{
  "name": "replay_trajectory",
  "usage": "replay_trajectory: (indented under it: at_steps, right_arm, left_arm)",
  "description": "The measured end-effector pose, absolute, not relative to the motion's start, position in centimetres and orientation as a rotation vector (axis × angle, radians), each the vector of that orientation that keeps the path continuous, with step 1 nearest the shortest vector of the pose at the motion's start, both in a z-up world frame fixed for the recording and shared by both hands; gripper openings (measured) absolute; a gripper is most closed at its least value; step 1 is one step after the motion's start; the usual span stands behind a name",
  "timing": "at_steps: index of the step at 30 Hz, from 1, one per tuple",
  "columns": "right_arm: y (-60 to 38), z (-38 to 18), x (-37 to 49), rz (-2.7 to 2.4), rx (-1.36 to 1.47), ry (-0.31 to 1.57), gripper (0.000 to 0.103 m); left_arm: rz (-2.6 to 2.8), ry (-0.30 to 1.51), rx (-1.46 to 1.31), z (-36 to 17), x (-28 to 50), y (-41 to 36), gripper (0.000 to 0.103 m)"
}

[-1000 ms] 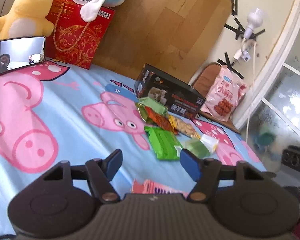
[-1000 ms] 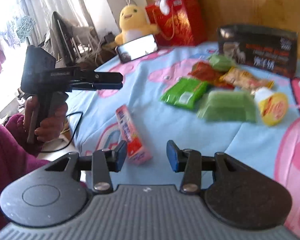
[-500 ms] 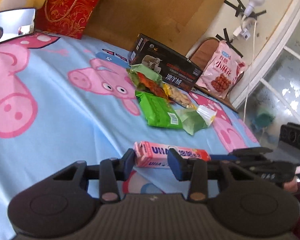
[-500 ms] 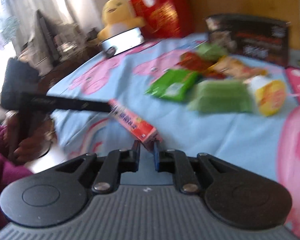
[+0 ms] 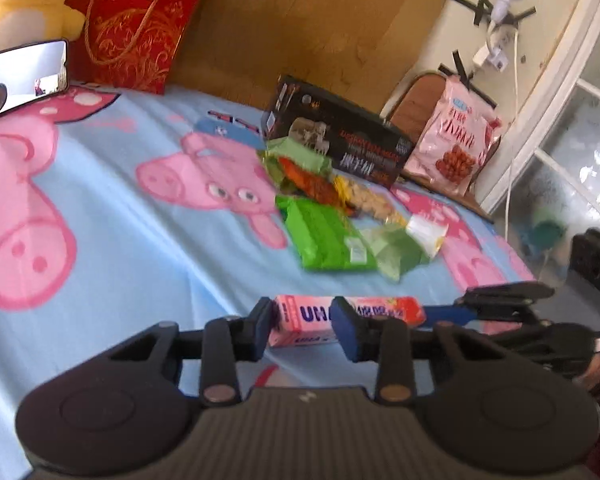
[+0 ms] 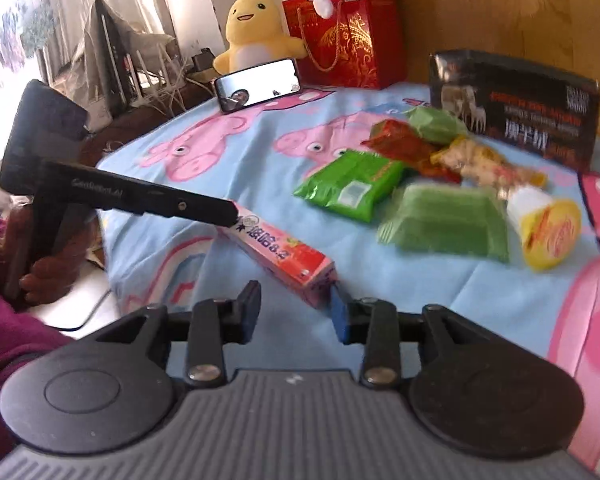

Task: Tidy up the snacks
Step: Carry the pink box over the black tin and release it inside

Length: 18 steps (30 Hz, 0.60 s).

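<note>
We see a long pink candy box at six o'clock on the blue sheet, and green, red and yellow packets heaped toward one o'clock.

I note a printed cloth bedsheet, glossy crinkled plastic on the green snack packet, smooth printed card on the pink box, and a matt wooden headboard.

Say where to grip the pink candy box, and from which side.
Pinch the pink candy box across its narrow width near the middle, coming down from above. It is long and slim on the bedsheet, with left claw and right claw at its ends.
</note>
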State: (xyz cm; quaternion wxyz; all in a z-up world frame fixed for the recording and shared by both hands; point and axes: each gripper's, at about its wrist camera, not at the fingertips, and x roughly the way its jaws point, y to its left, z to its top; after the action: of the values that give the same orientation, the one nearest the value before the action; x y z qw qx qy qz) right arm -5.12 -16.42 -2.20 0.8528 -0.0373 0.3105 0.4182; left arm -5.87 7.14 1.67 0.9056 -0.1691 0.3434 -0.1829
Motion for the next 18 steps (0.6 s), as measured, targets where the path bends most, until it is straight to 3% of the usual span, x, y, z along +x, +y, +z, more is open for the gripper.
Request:
replay_trajectory:
  at_steps: [2, 10, 18]
  right_arm:
    - [-16.7, -1.9, -4.1, 0.85, -0.042, 0.675, 0.028]
    - [-18.8, 1.5, -2.1, 0.792, 0.02, 0.552, 0.028]
    - [-21.2, 6.8, 5.9, 0.596, 0.013, 0.376, 0.029]
  left_arm:
    - [-0.399, 0.689, -0.368, 2.5, -5.2, 7.5, 0.031]
    - [-0.45, 0.58, -0.315, 7.4, 0.7, 5.6, 0.031]
    - [-0.466, 0.471, -0.281, 10.9, 14.6, 2.0, 0.034]
